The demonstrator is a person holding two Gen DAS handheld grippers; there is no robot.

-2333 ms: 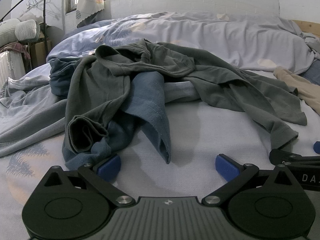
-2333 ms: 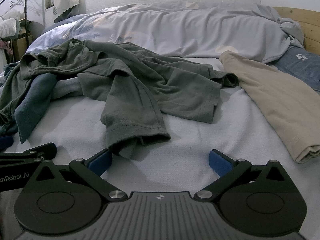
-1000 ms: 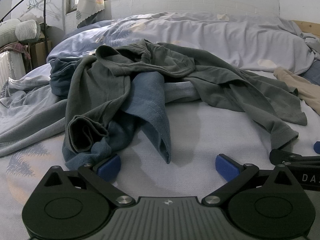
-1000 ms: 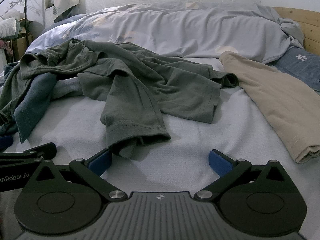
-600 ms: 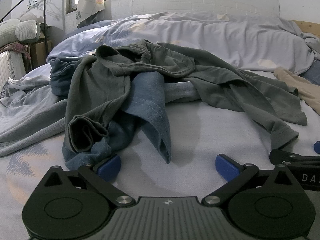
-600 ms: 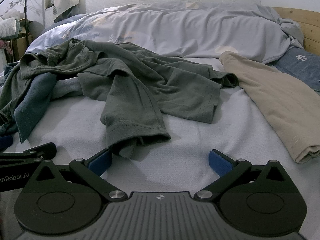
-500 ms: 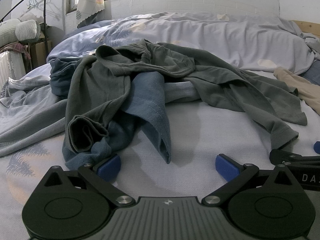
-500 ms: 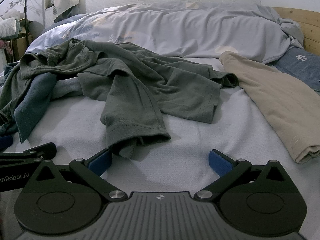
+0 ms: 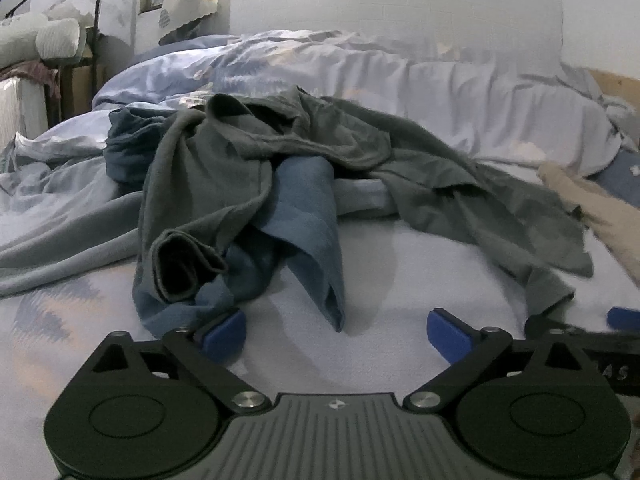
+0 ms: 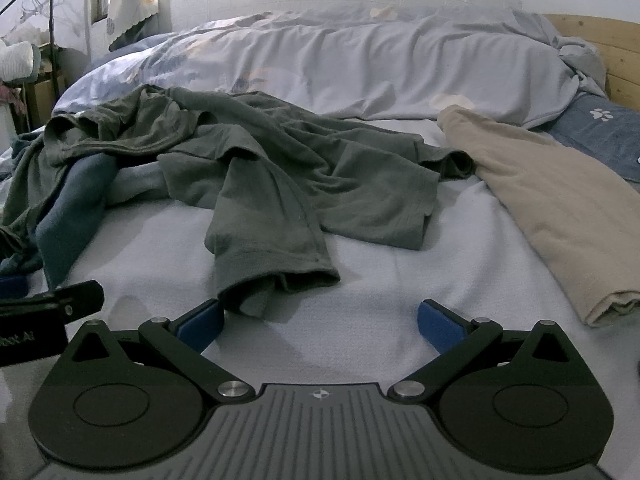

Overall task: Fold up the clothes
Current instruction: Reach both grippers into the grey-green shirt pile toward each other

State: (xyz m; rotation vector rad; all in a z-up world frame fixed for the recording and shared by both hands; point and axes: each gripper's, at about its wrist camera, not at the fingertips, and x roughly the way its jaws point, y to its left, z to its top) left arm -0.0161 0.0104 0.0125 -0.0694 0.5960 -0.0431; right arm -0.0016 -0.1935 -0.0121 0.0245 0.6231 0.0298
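A crumpled olive-grey shirt (image 9: 224,168) lies on the bed, spread over a blue garment (image 9: 308,208). My left gripper (image 9: 334,332) is open and low over the sheet, its left fingertip beside the blue garment's hem. In the right wrist view the same shirt (image 10: 320,176) stretches toward me, and its sleeve cuff (image 10: 272,276) lies just ahead of the left fingertip of my right gripper (image 10: 319,324). That gripper is open with nothing between its fingers. Each gripper shows at the edge of the other's view: the right gripper (image 9: 580,332) and the left gripper (image 10: 60,304).
A beige garment (image 10: 560,208) lies to the right of the shirt. A pale rumpled duvet (image 10: 360,60) is piled at the back, with a blue paw-print cloth (image 10: 600,128) and a wooden headboard (image 10: 616,48) far right. Bare sheet (image 10: 380,272) lies in front of both grippers.
The left wrist view has shifted slightly, with the clothes a little further right in it, and it is blurred. The right wrist view is unchanged. Both grippers stay open.
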